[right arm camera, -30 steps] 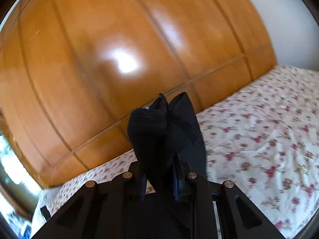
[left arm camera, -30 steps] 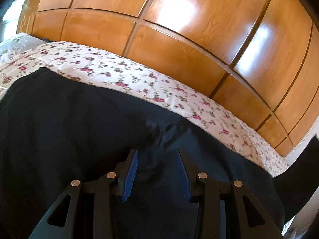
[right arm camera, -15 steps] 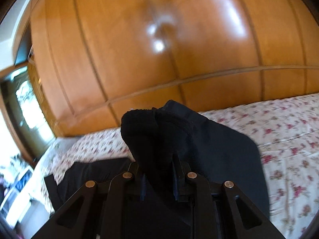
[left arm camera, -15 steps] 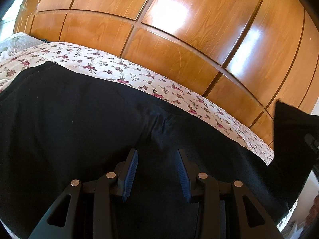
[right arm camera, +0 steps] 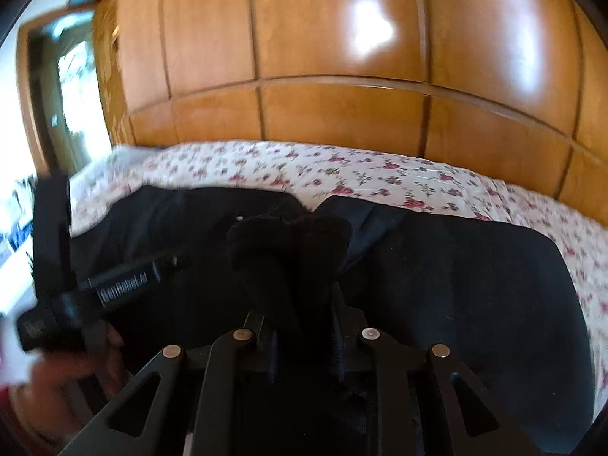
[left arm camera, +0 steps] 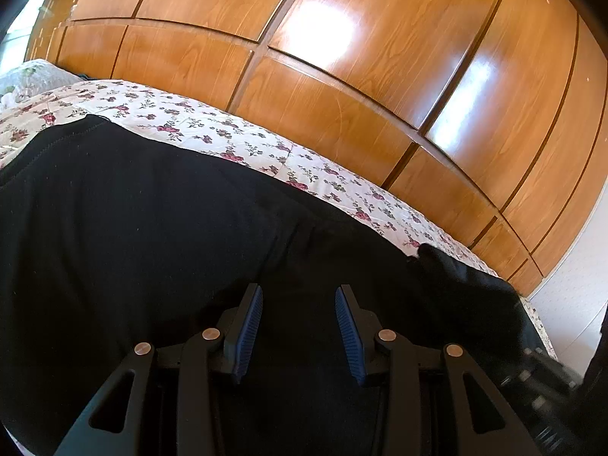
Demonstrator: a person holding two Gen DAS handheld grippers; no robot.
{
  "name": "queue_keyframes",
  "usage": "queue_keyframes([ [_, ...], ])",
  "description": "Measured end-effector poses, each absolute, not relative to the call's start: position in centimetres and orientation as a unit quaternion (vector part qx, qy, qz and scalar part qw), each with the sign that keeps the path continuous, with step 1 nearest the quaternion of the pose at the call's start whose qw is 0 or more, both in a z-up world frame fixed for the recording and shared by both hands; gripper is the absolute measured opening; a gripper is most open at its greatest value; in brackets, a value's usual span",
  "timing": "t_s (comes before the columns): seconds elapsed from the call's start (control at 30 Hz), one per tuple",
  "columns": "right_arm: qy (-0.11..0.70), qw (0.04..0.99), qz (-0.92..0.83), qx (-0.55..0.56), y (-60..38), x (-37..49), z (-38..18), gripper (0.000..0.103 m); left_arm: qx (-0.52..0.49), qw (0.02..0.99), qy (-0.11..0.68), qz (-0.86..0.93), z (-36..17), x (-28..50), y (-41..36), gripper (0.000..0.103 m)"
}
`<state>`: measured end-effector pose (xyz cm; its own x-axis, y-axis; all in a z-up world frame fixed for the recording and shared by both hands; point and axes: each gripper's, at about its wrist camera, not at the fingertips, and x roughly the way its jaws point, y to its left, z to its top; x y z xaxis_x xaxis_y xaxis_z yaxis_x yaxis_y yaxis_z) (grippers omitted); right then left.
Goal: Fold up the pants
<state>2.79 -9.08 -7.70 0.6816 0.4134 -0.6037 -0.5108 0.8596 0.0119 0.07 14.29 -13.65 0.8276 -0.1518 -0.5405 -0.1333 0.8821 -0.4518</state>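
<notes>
My left tongs (left arm camera: 298,326) stand apart, the blue ribbed pads (left arm camera: 249,328) with a clear gap between them and nothing caught in it; they hang just over the black pants (left arm camera: 125,235), and I cannot tell whether the tips touch the cloth. My right tongs (right arm camera: 304,345) are clamped on a bunched fold of the same pants (right arm camera: 456,277), though their jaws have just been opening a little; the wad of black fabric sits between the pads and rises up past them in a rounded lump. From the right wrist view the pants lie spread on the bed (right arm camera: 380,174), one stretch running away to the right under and beyond my right tongs, another lying to the left, with a notch of flowered sheet showing between the two at the far edge. From the left wrist view the garment fills the whole near field below and ahead of the left tongs, its far edge running along the flowered bed (left arm camera: 182,121) just short of the glossy wooden wardrobe (left arm camera: 342,57); at the right of that view the gathered fabric held by the right tongs humps up from the cloth. In the right wrist view I see the left tool at the left edge, held in a hand (right arm camera: 76,364); a white printed word runs along its black bar (right arm camera: 121,285), but motion blur leaves it unreadable.
</notes>
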Motion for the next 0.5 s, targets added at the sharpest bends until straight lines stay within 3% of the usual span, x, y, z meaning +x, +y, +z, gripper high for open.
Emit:
queue_keyframes([
  [0.03,0.313,0.911,0.254,-0.088,-8.8,2.9,-8.2,0.03,-0.244,0.924,0.293,-0.006,-13.7,0.0,14.3,0.04],
  [0.17,0.323,0.894,0.295,-0.095,-8.7,1.8,-9.1,0.065,-0.252,0.924,0.287,-0.013,-13.7,-0.2,14.4,0.04],
  [0.43,0.258,0.917,0.303,-0.001,-15.1,-0.5,-4.3,0.063,-0.257,0.924,0.282,-0.019,-13.8,-0.4,14.5,0.04],
  [0.5,0.25,0.93,0.269,0.015,-17.3,-0.1,-3.4,0.045,-0.256,0.924,0.283,-0.018,-13.8,-0.4,14.4,0.04],
])
